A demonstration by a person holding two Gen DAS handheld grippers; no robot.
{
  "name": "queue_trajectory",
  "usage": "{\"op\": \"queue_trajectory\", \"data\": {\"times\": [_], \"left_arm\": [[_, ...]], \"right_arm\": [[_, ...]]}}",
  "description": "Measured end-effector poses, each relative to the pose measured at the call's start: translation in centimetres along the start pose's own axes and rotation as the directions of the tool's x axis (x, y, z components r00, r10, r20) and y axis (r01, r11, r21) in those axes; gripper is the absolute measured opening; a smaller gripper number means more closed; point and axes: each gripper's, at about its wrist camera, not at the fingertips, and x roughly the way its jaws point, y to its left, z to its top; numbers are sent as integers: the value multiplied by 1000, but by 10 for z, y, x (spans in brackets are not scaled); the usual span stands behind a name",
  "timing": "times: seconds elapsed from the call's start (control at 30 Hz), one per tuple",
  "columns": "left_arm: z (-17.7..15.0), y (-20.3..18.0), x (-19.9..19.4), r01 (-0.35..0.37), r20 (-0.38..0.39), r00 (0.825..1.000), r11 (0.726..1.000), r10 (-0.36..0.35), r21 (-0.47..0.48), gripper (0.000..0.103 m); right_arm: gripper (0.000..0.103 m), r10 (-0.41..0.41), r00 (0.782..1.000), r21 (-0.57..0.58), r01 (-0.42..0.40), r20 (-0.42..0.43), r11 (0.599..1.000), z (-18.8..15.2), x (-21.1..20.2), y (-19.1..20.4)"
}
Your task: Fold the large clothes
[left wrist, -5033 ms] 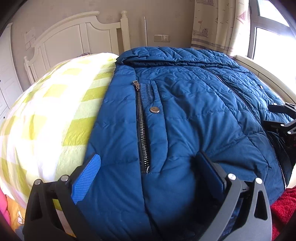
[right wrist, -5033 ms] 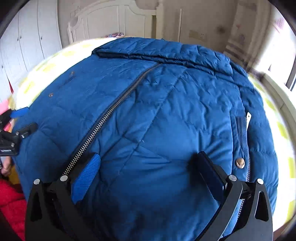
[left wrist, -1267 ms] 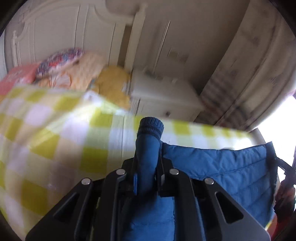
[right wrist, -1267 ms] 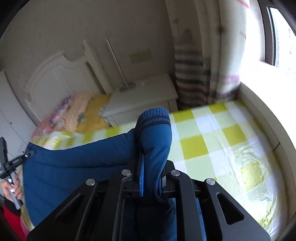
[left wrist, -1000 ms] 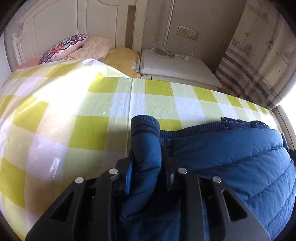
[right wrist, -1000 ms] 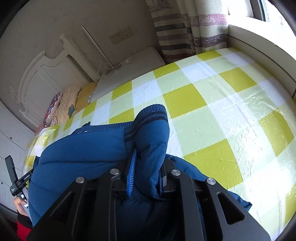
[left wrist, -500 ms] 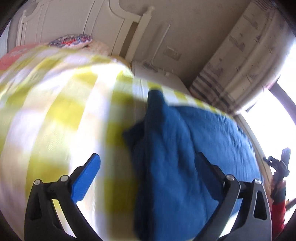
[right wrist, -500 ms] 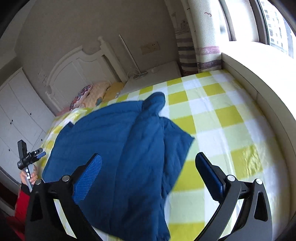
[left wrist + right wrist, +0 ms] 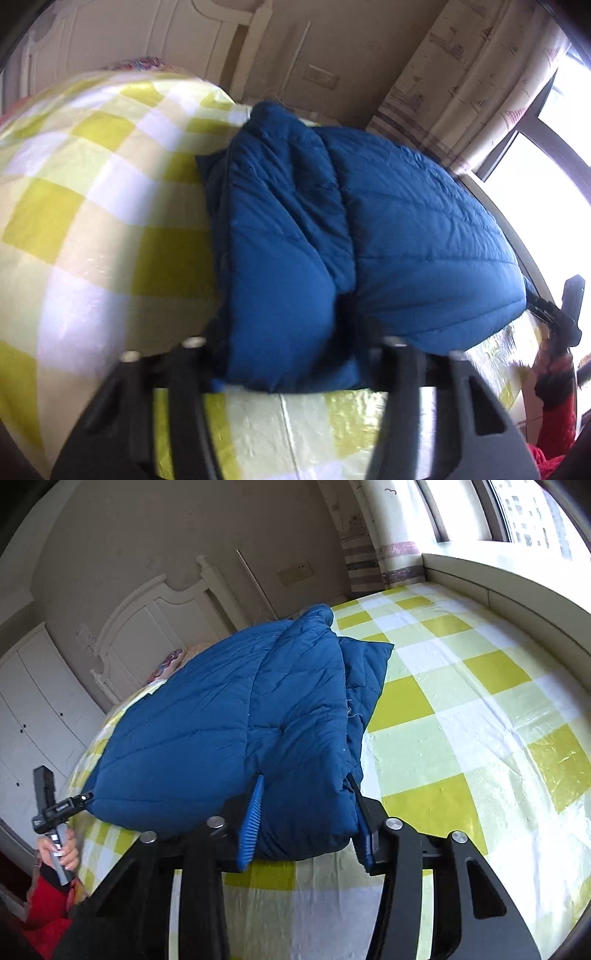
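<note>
Blue jacket (image 9: pixel 221 716) near edge between closing right gripper (image 9: pixel 306 812) jaws; pressed.

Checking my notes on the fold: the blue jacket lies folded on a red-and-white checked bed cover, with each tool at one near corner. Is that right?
Not quite. The cover is yellow-and-white checked, not red, as the right wrist view shows. The rest holds: the jacket lies folded on it, the right tool and left tool at its near corners.

The right gripper (image 9: pixel 306 823) has its jaws closing around the near edge of the folded blue jacket (image 9: pixel 236 716) lying on the yellow-checked bed (image 9: pixel 461 716).
</note>
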Motion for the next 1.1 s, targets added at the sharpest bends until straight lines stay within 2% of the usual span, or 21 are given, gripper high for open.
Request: {"op": "queue_trajectory", "data": {"times": [0.07, 0.2, 0.3, 0.37, 0.47, 0.53, 0.6, 0.63, 0.67, 0.7, 0.73, 0.77, 0.8, 0.87, 0.93, 0.97, 1.03, 1.1], "left_arm": [[-2, -5, -15, 2, 19, 1000, 1000, -2, -6, 27], [-9, -12, -54, 26, 63, 998, 1000, -26, -2, 25], [-29, -12, -78, 9, 60, 998, 1000, -10, 9, 25], [-52, -4, -88, -8, 32, 999, 1000, 8, 0, 26], [-83, 6, -101, 7, 12, 1000, 999, -6, -32, 28], [-94, 6, -104, 12, 10, 1000, 1000, -11, -29, 36], [-95, 10, -105, -42, 9, 999, 999, 42, -12, 61], [-89, 12, -111, -100, 39, 994, 995, 100, -9, 65], [-83, 15, -122, -141, 80, 987, 990, 143, -20, 74], [-74, 18, -135, -169, 135, 976, 985, 173, -40, 86], [-62, 19, -149, -179, 201, 962, 982, 187, -59, 92], [-48, 16, -167, -177, 282, 941, 982, 189, -68, 100], [-31, 9, -179, -172, 344, 921, 983, 181, -58, 100], [2, -9, -184, -183, 382, 905, 982, 188, -51, 100], [31, -29, -173, -174, 388, 904, 984, 177, -43, 100], [48, -46, -159, -186, 375, 909, 982, 180, -21, 100], [74, -72, -128, -240, 334, 918, 970, 215, 36, 100], [101, -98, -85, -297, 274, 927, 947, 255, 124, 100]], "right_arm": [[37, -31, 999, -46, 32, 26, 998, -1, -9, 16], [32, 23, 998, -79, -18, 62, 997, -1, -41, 36], [32, 42, 998, -121, -37, 36, 992, -14, -58, 48], [31, 58, 998, -112, -57, 4, 992, -34, -69, 47], [31, 76, 997, -76, -78, -22, 994, -61, -83, 36], [33, 88, 995, -48, -90, -39, 995, -70, -87, 26], [38, 65, 996, -45, -67, -59, 997, -71, -86, 19], [41, 38, 998, -36, -40, -53, 999, -64, -89, 16], [42, 20, 999, -24, -21, -32, 999, -55, -94, 15], [50, 8, 1000, -18, -8, -2, 1000, -46, -99, 15], [64, -6, 998, -29, 7, 56, 1000, -32, -111, 20], [72, -11, 994, -58, 17, 107, 998, -22, -120, 29], [87, -9, 985, -111, 28, 172, 993, -6, -127, 44], [88, 31, 972, -197, 16, 231, 980, 19, -125, 76], [88, 79, 968, -271, -11, 240, 962, 41, -110, 111], [88, 90, 966, -309, -11, 242, 951, 52, -97, 131], [88, 101, 973, -367, -18, 209, 930, 71, -66, 165], [86, 83, 984, -404, -11, 160, 915, 86, -28, 194]]}}
